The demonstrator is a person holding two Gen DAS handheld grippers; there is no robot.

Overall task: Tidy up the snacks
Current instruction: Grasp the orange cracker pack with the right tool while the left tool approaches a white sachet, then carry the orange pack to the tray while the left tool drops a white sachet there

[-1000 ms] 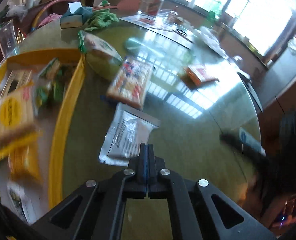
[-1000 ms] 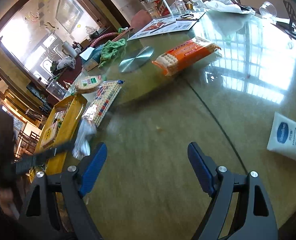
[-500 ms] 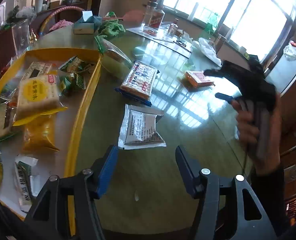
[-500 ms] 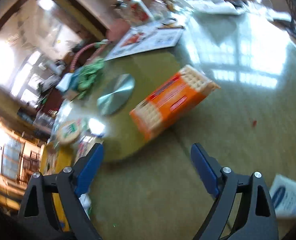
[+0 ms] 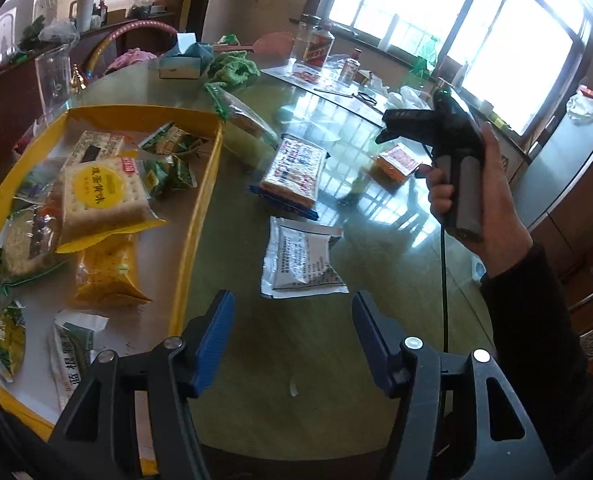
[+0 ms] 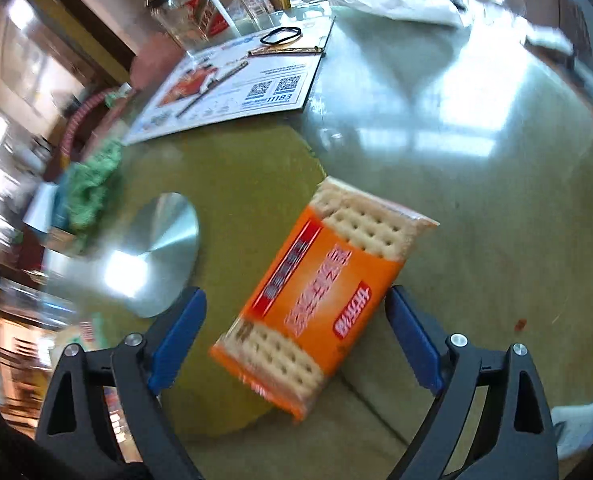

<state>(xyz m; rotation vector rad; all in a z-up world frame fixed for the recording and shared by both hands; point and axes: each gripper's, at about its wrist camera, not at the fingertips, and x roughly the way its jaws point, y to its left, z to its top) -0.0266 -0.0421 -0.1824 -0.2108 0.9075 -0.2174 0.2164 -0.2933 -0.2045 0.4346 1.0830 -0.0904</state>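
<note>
My left tongs (image 5: 292, 340) hover wide apart over the glass surface (image 5: 296, 380), gripping nothing. The yellow tray (image 5: 200, 216) is my landmark here: just to its right lies a silver packet (image 5: 300, 260), flat on the glass, straight ahead of the left tongs. Beyond that packet, also right of the tray, sits a blue-edged cracker pack (image 5: 294, 170), and a clear-wrapped snack (image 5: 248, 132) rests against the tray's far right corner. Inside the tray I see a yellow cracker pack (image 5: 102, 196), green wrappers (image 5: 168, 160) and an orange-yellow bag (image 5: 108, 276). Well to the right of the tray, a hand grips the right tongs (image 5: 388, 130) above an orange cracker pack (image 5: 398, 162). From the right wrist view, the right tongs (image 6: 296, 320) are spread wide, and that orange cracker pack (image 6: 324, 300) lies tilted between the two blue pads, not clamped; whether the right pad (image 6: 412, 340) touches its edge I cannot tell. A metal disc (image 6: 152, 256) lies left of the pack.
</note>
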